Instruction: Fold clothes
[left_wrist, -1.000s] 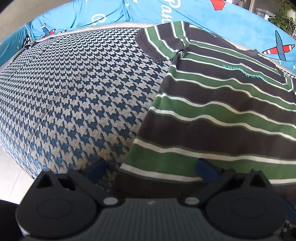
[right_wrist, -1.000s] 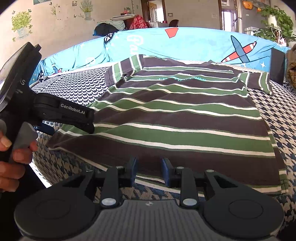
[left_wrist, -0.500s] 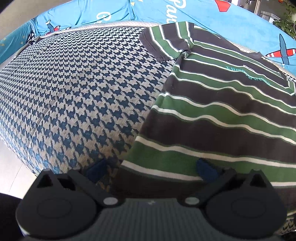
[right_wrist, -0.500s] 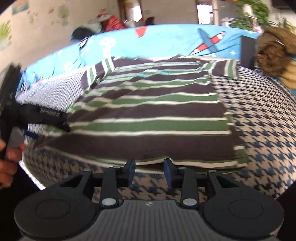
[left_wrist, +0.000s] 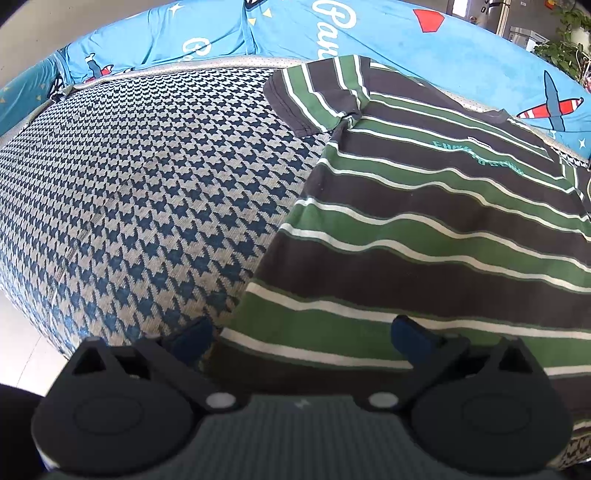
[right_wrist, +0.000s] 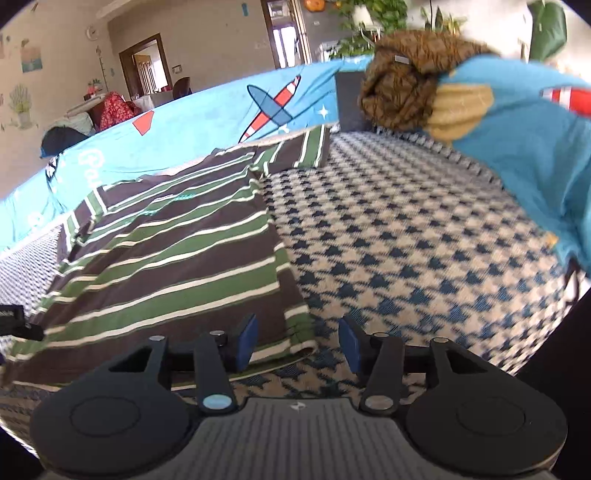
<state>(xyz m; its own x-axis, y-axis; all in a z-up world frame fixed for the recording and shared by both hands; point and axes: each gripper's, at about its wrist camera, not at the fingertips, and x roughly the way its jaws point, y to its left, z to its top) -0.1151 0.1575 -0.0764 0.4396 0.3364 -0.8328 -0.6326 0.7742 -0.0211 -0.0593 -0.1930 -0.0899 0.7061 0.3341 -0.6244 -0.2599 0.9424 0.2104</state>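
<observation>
Right wrist view shows the houndstooth sofa seat (right_wrist: 406, 229) carrying a striped T-shirt (right_wrist: 177, 258) spread flat, front up, likely laid out for folding. Its lower right hem corner lies just ahead of the right gripper (right_wrist: 298, 341), whose jaws have just been opening, nothing between them. The left gripper (left_wrist: 301, 334) hangs released, jaws wide, over the opposite hem corner.

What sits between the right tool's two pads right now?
In the right wrist view, the striped shirt's bottom corner lies between the right tool's pads, which have just been opening; houndstooth cover fills the remaining gap.
</observation>
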